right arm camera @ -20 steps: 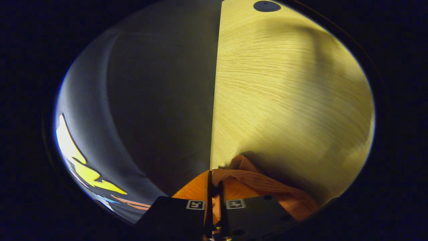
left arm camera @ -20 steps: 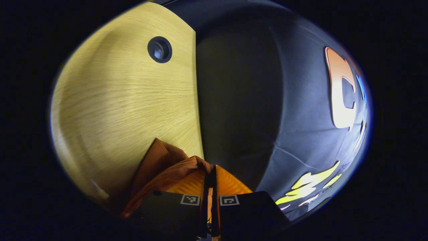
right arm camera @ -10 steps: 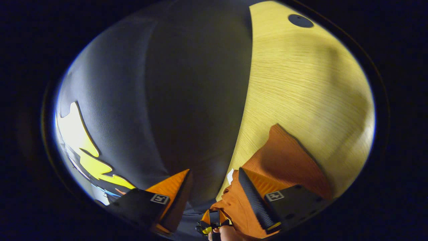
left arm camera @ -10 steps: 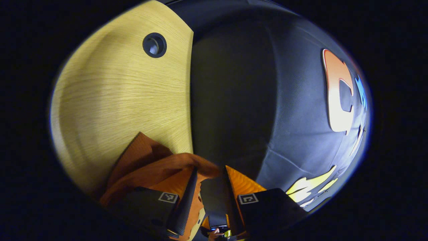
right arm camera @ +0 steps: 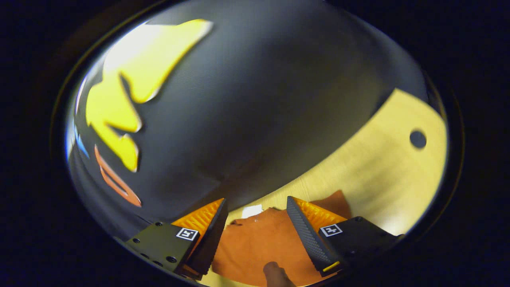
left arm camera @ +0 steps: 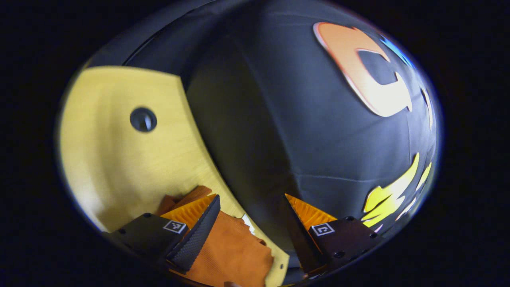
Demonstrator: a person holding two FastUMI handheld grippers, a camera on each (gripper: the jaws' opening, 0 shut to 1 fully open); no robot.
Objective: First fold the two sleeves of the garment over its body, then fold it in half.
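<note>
Left gripper view: the left gripper [left arm camera: 251, 199] has its two fingers spread wide, with nothing between them and nothing pressed by either one. The orange garment [left arm camera: 231, 251] lies flat on the wooden table [left arm camera: 115, 167], low in the view, just below and between the finger bases, reaching up behind the left-hand finger. A small white tag [left arm camera: 248, 221] sits at the garment's upper edge, close to the table's edge. No contact between fingertips and fabric is visible (the tips stand clear above the cloth). A dark round hole [left arm camera: 143, 119] in the tabletop lies well apart from the garment, farther up the table.

Right gripper view: the right gripper [right arm camera: 257, 201] is likewise spread wide and grips nothing. The garment [right arm camera: 259, 243] lies on the table [right arm camera: 382, 167] between and below the two fingers, a corner of it showing past the right-hand finger. The white tag [right arm camera: 252, 211] lies at its far edge, in the gap between the fingertips. A fingertip of a person's hand [right arm camera: 275, 273] shows at the bottom edge, over the fabric. A dark round hole [right arm camera: 418, 139] lies well apart.
</note>
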